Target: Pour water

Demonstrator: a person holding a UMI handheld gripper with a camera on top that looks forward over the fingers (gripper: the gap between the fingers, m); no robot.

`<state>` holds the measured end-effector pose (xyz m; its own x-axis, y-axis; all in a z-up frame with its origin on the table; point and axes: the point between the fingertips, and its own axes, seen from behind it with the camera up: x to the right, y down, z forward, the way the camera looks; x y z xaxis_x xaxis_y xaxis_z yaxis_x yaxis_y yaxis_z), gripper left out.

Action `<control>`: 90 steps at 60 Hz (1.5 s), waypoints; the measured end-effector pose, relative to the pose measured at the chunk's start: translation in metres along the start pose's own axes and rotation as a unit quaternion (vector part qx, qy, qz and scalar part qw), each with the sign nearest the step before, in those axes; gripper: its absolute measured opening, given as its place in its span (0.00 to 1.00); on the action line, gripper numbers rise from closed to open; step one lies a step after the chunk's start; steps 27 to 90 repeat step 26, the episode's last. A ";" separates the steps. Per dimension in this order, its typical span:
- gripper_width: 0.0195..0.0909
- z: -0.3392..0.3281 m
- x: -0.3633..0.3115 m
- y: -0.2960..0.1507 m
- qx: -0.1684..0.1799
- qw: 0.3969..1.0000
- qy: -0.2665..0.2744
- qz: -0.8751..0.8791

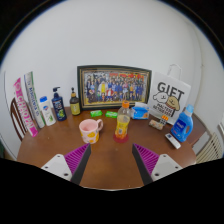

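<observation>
A pink mug [90, 130] with a yellow pattern stands on the brown wooden table [110, 160], just ahead of the left finger. Beside it to the right is a clear bottle [122, 123] with an orange cap, a yellow-orange label and a red base. My gripper [111, 158] is open, its two magenta-padded fingers [76, 157] spread wide over bare table with nothing between them. Both mug and bottle sit beyond the fingertips, the bottle roughly in line with the gap.
At the back stand a framed group photo [114, 87], a white "GIFT" bag [170, 98], a blue bottle [183, 124] and a blue cup [140, 111]. Tall packets [26, 102] and bottles [59, 104] crowd the back left. Green items [97, 114] lie near the photo.
</observation>
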<state>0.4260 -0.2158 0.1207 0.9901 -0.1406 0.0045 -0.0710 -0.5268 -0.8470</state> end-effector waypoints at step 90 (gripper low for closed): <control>0.93 -0.098 -0.005 0.023 0.013 1.000 0.022 -0.014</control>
